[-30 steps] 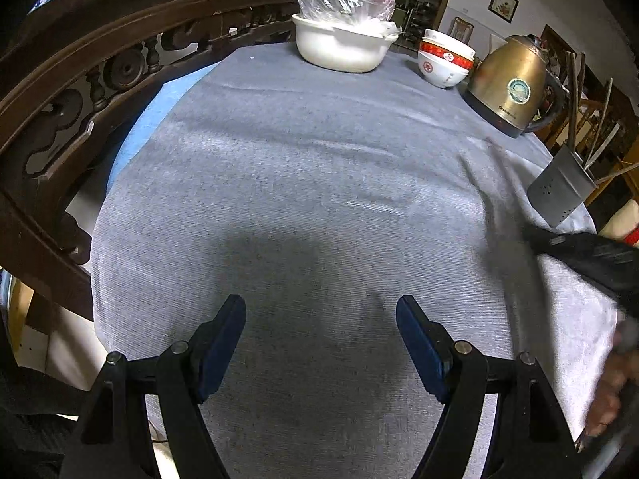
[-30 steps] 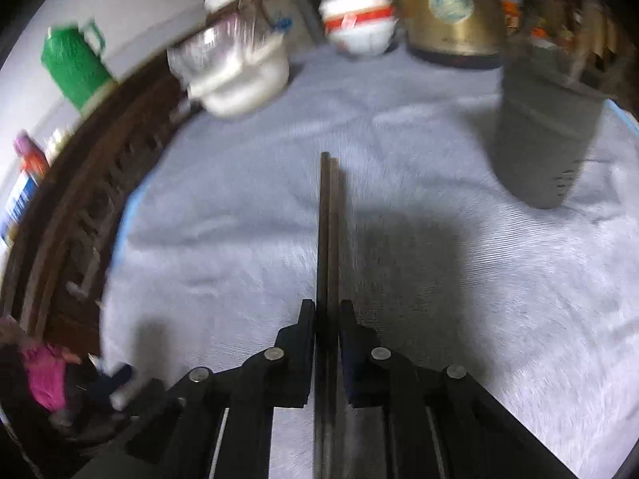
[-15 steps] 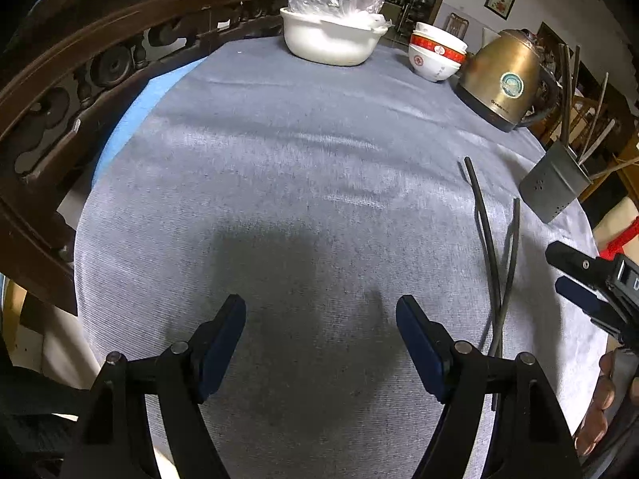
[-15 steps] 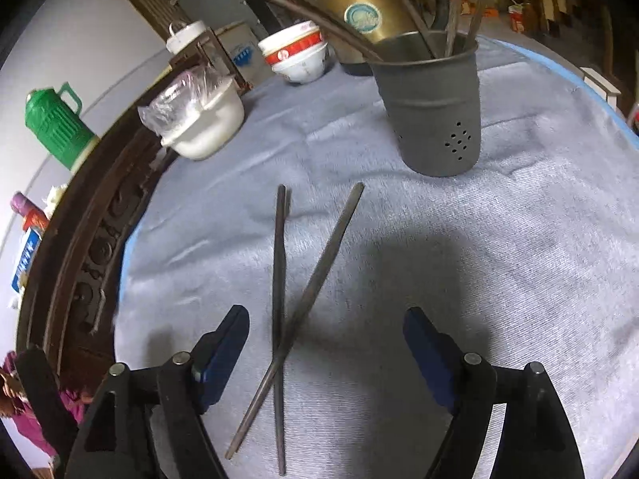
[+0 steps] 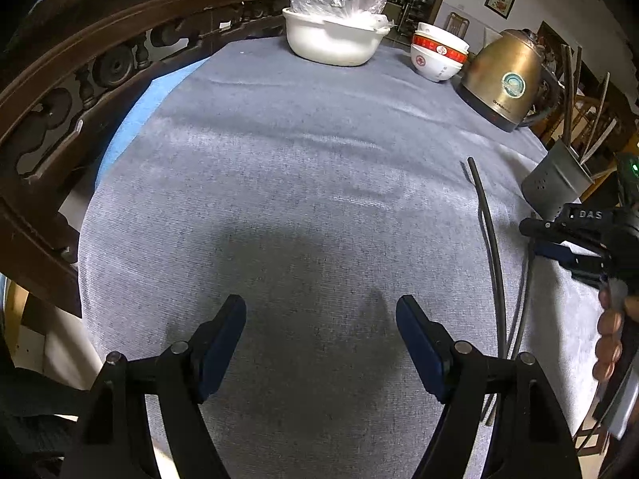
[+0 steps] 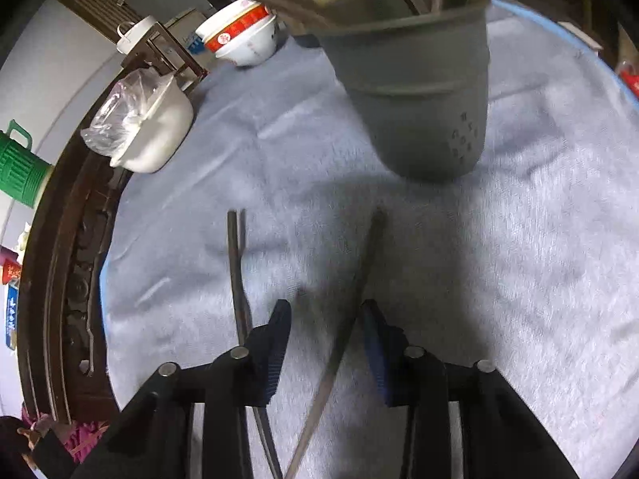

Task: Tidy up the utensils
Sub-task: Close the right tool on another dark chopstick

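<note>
Two dark chopsticks lie crossed on the grey cloth [image 5: 303,183]. My right gripper [image 6: 325,311] hovers low over them with its jaws closing. The right-hand chopstick [image 6: 359,271] runs between the blue pads, close to the right one, and is not pinched. The other chopstick [image 6: 236,271] lies just outside the left finger. The grey perforated utensil holder [image 6: 419,99] stands straight ahead with several utensils in it. In the left wrist view, my left gripper [image 5: 319,311] stands open over bare cloth. The chopsticks [image 5: 490,239], the right gripper [image 5: 537,237] and the holder [image 5: 555,183] are at its right.
At the far side of the table stand a white pot with a plastic bag [image 5: 331,40], stacked red-and-white bowls [image 5: 437,60] and a gold kettle [image 5: 503,84]. A carved wooden chair back [image 5: 80,80] curves along the left edge. A green flask [image 6: 16,167] stands beyond it.
The right gripper let the pair of chopsticks go onto the cloth and opened wide. It then moved in towards the holder and narrowed around one chopstick. The left gripper stayed still.
</note>
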`<act>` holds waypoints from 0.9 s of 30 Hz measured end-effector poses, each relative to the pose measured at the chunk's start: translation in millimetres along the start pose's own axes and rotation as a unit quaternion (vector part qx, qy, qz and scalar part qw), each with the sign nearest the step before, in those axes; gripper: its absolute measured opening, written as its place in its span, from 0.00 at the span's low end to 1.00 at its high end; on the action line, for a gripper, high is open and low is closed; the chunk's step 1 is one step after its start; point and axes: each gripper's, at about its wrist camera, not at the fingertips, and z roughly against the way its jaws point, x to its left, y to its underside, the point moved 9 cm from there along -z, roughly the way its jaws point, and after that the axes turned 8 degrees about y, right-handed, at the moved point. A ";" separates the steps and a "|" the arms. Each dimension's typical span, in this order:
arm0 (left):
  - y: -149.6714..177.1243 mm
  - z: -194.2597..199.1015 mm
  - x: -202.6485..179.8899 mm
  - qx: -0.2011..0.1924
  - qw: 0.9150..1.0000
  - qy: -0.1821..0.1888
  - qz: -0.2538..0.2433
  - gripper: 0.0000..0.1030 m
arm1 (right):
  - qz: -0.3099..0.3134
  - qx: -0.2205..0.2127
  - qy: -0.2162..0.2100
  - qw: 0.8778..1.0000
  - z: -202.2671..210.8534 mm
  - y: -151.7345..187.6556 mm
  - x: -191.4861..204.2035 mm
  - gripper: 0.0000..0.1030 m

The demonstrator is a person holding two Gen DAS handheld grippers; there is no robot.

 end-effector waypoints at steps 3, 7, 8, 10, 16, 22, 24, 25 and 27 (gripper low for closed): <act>-1.0 -0.9 -3.7 0.001 1.000 0.001 -0.006 0.76 | 0.023 0.016 -0.003 1.000 -6.3 -4.5 4.4 0.09; -5.3 -2.2 -11.5 0.004 1.000 0.007 -0.015 0.76 | 0.072 0.005 0.005 0.997 2.6 -9.5 9.6 0.07; -7.9 -3.1 -14.4 0.005 1.000 0.007 -0.018 0.76 | 0.083 0.001 0.003 0.997 6.5 -11.5 11.5 0.07; -13.6 -5.0 -23.3 0.006 1.000 0.012 -0.023 0.76 | 0.102 -0.002 0.014 0.995 7.5 -14.9 10.0 0.07; -37.0 -24.1 -64.7 0.038 0.998 0.030 -0.049 0.76 | 0.117 0.022 0.018 0.993 -13.0 -13.0 3.5 0.09; -62.3 -57.3 -113.0 0.086 0.993 0.032 -0.073 0.76 | 0.126 0.036 -0.001 0.991 -13.6 -14.8 -3.7 0.09; -68.4 -67.2 -125.5 0.098 0.992 0.029 -0.078 0.76 | 0.125 0.037 -0.006 0.991 -11.8 -14.4 -10.9 0.09; -71.7 -72.4 -130.9 0.104 0.991 0.028 -0.082 0.76 | 0.124 0.038 -0.010 0.992 -12.7 -15.0 -13.4 0.09; -75.9 -84.6 -142.3 0.117 0.989 0.017 -0.091 0.74 | 0.118 0.040 -0.023 0.992 -13.6 -15.6 -18.5 0.09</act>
